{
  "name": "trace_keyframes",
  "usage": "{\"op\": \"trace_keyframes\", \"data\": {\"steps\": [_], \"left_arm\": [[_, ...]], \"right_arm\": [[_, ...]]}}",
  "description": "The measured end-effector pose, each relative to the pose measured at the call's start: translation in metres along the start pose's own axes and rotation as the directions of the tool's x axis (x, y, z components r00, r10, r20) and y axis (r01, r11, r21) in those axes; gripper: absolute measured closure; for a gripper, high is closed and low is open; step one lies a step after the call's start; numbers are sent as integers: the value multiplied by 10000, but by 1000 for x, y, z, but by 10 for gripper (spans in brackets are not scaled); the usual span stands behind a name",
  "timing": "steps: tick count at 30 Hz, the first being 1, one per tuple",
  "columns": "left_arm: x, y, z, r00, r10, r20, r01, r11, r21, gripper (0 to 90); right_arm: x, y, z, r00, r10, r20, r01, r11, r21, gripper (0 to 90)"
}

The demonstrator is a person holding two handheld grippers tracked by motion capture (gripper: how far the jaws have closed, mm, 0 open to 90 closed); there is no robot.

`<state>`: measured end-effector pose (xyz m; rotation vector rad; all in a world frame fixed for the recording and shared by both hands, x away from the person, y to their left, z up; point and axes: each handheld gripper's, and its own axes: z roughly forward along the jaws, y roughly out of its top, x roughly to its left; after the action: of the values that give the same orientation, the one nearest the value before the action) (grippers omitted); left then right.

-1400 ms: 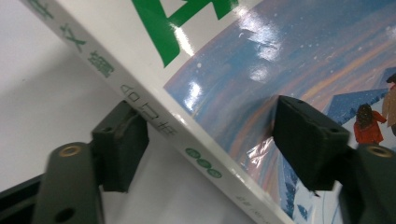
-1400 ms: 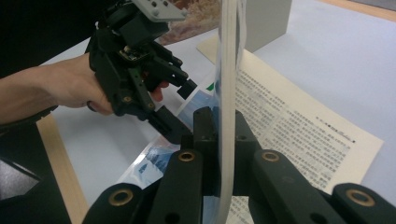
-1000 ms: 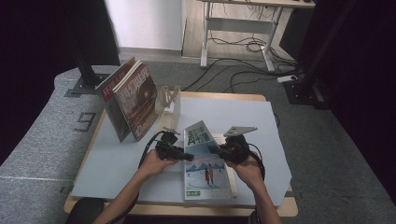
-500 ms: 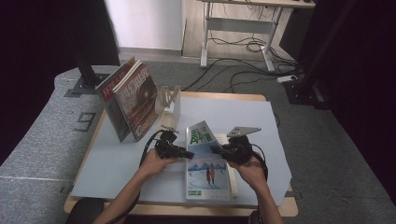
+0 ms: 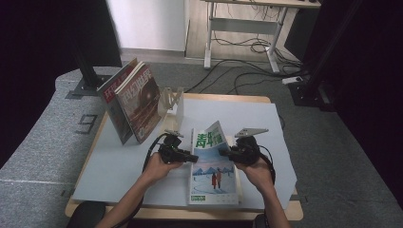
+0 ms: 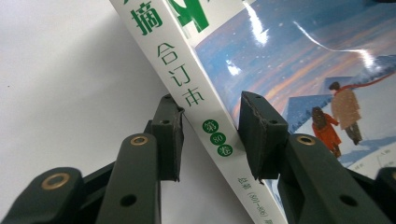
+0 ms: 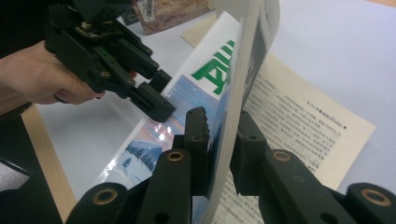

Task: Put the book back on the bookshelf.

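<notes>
A thick book (image 5: 214, 175) with a blue snow-scene cover and green title lies flat near the table's front. My left gripper (image 5: 190, 156) comes at it from the left. In the left gripper view the white spine (image 6: 205, 107) runs between the jaws of the left gripper (image 6: 210, 100). These jaws have just been closing, and small gaps remain at the pads. My right gripper (image 5: 223, 153) is at the raised front cover (image 5: 211, 135). In the right gripper view the cover (image 7: 238, 70) stands between the right gripper (image 7: 219, 114) jaws, which have just been opening. The first text page (image 7: 299, 116) lies bare.
Two books (image 5: 135, 102) lean together at the back left of the pale mat (image 5: 256, 118). Beside them stands a clear bookstand (image 5: 171, 97). The table's wooden front edge (image 5: 161, 213) is close to the person's forearms. Bare mat lies right of the book.
</notes>
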<state>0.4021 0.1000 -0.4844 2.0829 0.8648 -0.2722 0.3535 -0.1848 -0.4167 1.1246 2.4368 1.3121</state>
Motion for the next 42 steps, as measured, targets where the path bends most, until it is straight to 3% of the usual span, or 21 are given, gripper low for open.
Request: {"op": "trace_keyframes", "data": {"steps": [10, 18, 23, 29, 33, 34, 36, 38, 39, 42], "left_arm": [[-5, -3, -10, 9986, 528, 98, -523, 9979, -394, 623], [-9, 0, -24, 9942, 1069, 117, -1056, 9911, -809, 639], [-17, 1, -34, 9887, 1497, -101, -1499, 9830, -1060, 652], [-22, 2, -43, 9797, 2006, 1, -1980, 9674, -1577, 669], [-28, 3, -51, 9685, 2489, -129, -2456, 9447, -2174, 686], [-30, 3, -54, 9627, 2696, -250, -2675, 9329, -2412, 691], [-33, 3, -58, 9552, 2934, -385, -2925, 9163, -2735, 704], [-35, 3, -63, 9426, 3295, -541, -3295, 8920, -3094, 719], [-37, 2, -66, 9326, 3548, -659, -3562, 8759, -3255, 726], [-39, 0, -70, 9140, 3939, -971, -4039, 8610, -3092, 739]], "right_arm": [[-16, -6, 1, 9976, 667, -203, -667, 9978, 19, 753], [-17, -4, 0, 9974, 672, -246, -674, 9977, -89, 757], [-17, -2, 0, 9976, 674, -174, -675, 9977, -97, 757], [-19, 2, -2, 9969, 753, -209, -756, 9970, -150, 771], [-17, 7, -7, 9974, 700, -140, -706, 9966, -435, 794], [-17, 8, -9, 9976, 681, -156, -689, 9960, -564, 800], [-16, 12, -13, 9981, 602, -153, -612, 9949, -799, 811], [-15, 17, -17, 9988, 472, -95, -480, 9936, -1025, 825], [-14, 19, -19, 9991, 417, -107, -426, 9926, -1140, 831], [-12, 24, -23, 9997, 216, -142, -232, 9912, -1300, 837]]}}
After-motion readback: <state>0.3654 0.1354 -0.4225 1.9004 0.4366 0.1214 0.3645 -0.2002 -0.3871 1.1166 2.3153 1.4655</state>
